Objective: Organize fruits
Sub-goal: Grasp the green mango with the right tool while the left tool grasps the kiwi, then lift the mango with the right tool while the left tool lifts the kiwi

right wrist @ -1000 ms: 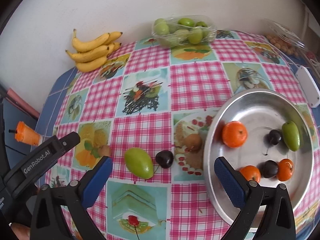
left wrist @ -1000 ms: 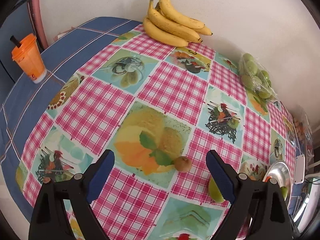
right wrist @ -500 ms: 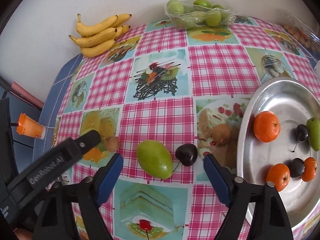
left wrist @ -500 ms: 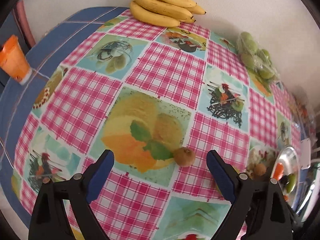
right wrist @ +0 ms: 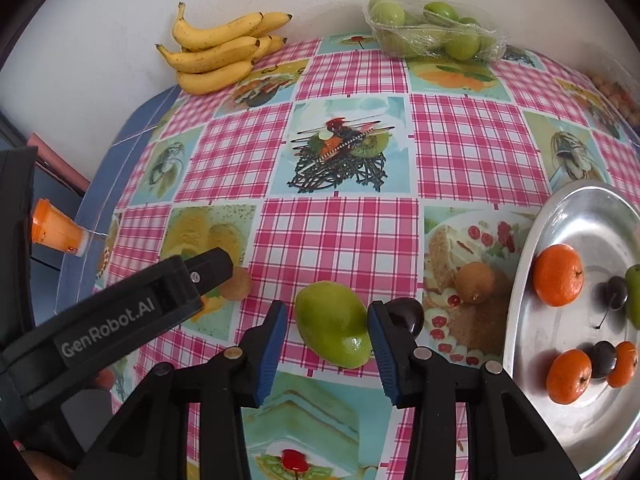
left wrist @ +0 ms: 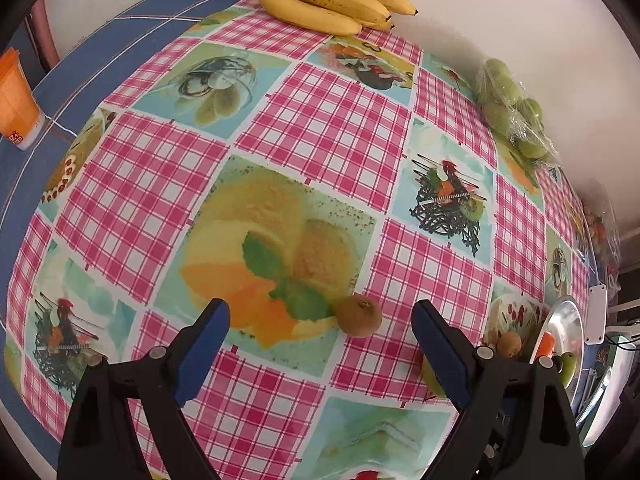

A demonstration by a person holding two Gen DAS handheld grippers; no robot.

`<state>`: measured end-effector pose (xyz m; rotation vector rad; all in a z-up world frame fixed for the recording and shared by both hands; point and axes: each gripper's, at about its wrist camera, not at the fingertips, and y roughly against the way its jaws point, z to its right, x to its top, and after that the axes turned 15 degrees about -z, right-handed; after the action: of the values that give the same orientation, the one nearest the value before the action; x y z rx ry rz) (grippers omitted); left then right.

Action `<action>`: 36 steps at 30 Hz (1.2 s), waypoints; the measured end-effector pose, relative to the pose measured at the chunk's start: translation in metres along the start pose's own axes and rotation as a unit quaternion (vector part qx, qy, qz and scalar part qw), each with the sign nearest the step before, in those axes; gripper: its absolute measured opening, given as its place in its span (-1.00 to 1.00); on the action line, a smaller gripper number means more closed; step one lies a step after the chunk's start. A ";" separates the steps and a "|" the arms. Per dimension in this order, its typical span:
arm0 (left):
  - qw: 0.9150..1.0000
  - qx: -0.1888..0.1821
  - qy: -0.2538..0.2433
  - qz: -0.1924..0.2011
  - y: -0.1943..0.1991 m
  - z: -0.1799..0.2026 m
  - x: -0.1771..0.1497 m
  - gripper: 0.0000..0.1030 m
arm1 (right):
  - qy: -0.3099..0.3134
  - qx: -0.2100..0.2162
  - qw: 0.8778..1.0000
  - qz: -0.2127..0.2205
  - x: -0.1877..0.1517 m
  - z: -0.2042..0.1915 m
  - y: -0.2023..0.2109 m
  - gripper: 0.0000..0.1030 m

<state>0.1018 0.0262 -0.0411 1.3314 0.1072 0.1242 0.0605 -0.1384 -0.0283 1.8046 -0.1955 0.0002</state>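
Observation:
A green mango [right wrist: 333, 325] lies on the checked tablecloth between the blue pads of my right gripper [right wrist: 326, 322], whose jaws stand close on both its sides. A dark cherry [right wrist: 412, 314] sits just right of the right pad. A brown kiwi [left wrist: 359, 316] lies ahead of my open, empty left gripper [left wrist: 320, 326], toward its right finger; it also shows in the right wrist view [right wrist: 237, 284]. A second brown fruit [right wrist: 475, 282] lies beside a metal plate [right wrist: 576, 216] that holds several oranges, dark cherries and a green fruit.
A banana bunch [right wrist: 224, 52] and a wrapped tray of green fruits [right wrist: 432, 30] lie at the back by the wall. An orange lidded cup [left wrist: 16, 100] stands at the far left on blue cloth. A white box [left wrist: 596, 314] lies beyond the plate.
My right gripper has moved left and forward, and its jaws have narrowed around the green mango. My left gripper has moved closer to the kiwi and stays open.

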 end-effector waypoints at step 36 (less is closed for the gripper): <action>0.999 -0.050 -0.013 -0.019 -0.006 0.006 0.004 -0.47 | 0.009 -0.032 0.999 0.006 0.007 -0.001 -0.006 -0.13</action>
<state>0.1069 0.0197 -0.0460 1.2312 0.1022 0.0794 0.0679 -0.1369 -0.0331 1.7382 -0.1919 0.0178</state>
